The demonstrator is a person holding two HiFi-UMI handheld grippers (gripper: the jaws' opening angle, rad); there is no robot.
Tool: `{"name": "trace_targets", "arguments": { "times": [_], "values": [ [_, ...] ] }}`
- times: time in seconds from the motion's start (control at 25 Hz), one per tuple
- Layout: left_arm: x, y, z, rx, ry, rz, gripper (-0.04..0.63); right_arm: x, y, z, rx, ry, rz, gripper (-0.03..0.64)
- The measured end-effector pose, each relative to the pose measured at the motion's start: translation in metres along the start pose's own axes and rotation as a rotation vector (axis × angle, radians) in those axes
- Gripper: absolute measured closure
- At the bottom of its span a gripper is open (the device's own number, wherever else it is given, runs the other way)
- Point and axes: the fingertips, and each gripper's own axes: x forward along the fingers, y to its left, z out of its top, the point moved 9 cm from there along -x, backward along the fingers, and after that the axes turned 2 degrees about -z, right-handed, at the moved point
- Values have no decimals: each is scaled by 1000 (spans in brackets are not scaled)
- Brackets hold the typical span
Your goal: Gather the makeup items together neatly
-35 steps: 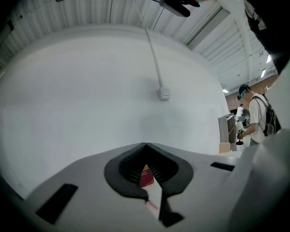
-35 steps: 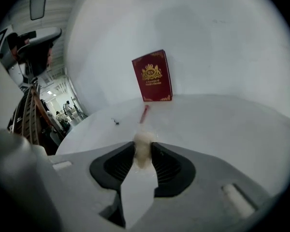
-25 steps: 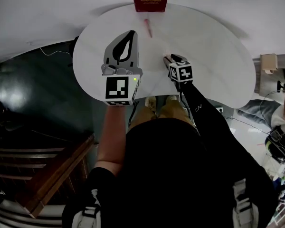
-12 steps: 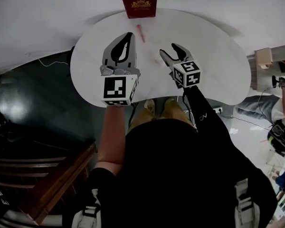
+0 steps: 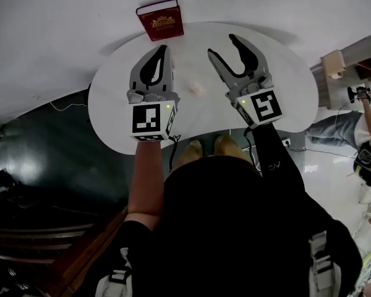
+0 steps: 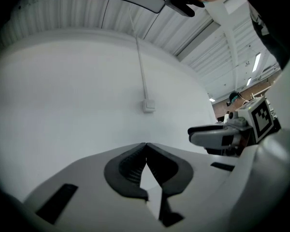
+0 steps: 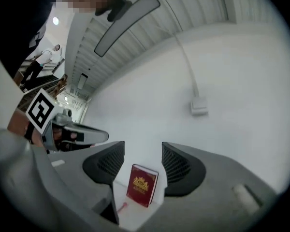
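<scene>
Head view shows me the change plainly: my right claw [image 5: 224,47], which was down at the table [image 5: 290,73] a second ago, has come up high and now points out across the room. Its jaws have just been opening and stand wide apart with nothing between them. Where it was working, a small pale item [image 5: 198,90] lies alone on the tabletop, below that claw and off to its left, roughly between my two claws. I read that as a finished put-down: the item is released and the claw is clear of it. What the item is I can't make out.

From the right gripper view, the red case [image 7: 141,185] stands upright far beyond the open tips, framed in the gap but not gripped. The pink stick [image 7: 122,206] lies just in front of it, on the side nearer the claw.

My left claw [image 5: 166,49] has only lifted a little. Its tips are closed together on nothing, and it points level, alongside the right one.

For the task, I judge the pale item still lies short of the case and stick, well on my side of them. The group isn't tight yet, and with both claws empty either could go back down to bring it closer.
</scene>
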Motion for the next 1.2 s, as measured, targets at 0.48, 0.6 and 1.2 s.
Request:
{"name": "trace_targets", "arguments": {
  "times": [0.48, 0.6, 1.2],
  "values": [
    [-6, -19, 9, 35, -11, 21, 588, -10, -3, 17, 32, -94, 19, 379],
    [-19, -16, 7, 50, 3, 64, 588, -2, 8, 18, 53, -105, 73, 379],
    [-116, 29, 5, 88, 63, 429, 588, 46, 83, -6, 158, -73, 397, 380]
  ]
}}
